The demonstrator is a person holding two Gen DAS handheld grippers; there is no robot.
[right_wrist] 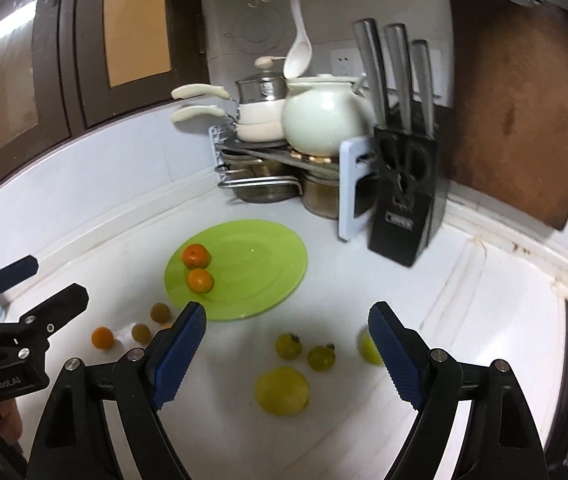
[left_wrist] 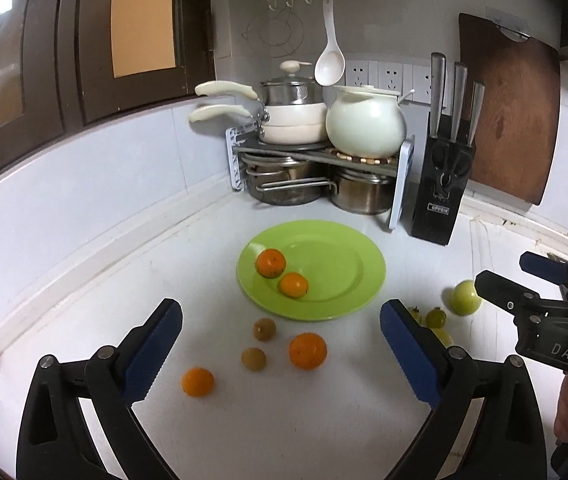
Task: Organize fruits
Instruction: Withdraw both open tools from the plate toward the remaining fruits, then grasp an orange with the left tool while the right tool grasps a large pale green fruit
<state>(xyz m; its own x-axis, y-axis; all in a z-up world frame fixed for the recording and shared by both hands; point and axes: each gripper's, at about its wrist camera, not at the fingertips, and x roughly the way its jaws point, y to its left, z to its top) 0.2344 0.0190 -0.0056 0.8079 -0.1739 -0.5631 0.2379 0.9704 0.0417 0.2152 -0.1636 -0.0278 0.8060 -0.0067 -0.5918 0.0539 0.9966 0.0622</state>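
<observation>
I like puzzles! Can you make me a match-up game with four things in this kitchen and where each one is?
Things:
1. Knives
2. White spoon
3. Big yellow fruit
4. Two oranges

Places:
A. On the green plate
B. Hanging from a hook
C. In the black block
D. On the counter, off the plate

Pairs: 1-C, 2-B, 3-D, 4-A
</observation>
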